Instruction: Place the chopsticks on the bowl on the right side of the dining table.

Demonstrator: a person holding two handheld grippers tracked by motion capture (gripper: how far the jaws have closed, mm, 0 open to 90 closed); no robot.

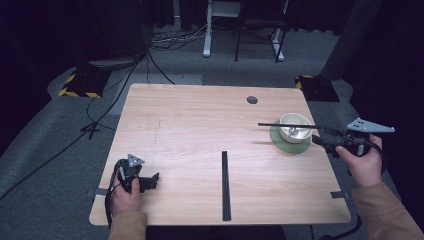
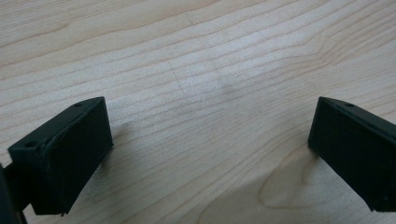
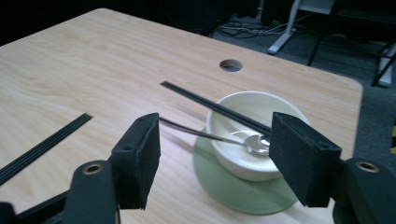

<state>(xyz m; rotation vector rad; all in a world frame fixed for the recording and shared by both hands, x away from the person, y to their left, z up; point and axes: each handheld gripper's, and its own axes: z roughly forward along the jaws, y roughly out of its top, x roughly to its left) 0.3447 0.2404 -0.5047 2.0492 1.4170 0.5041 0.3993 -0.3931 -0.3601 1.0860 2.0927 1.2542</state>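
Right gripper view, open hand-held gripper [image 3: 212, 161], bowl [image 3: 243, 140], spoon [image 3: 254, 142]

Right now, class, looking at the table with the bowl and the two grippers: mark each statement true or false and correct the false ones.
1. The cream bowl sits on a green plate. True.
2. A spoon lies in the bowl. True.
3. The right gripper is clamped on the spoon. False: its jaws stand apart, empty.
4. Both chopstick pairs lie flat on the table. False: one pair rests across the bowl; the other lies on the table.
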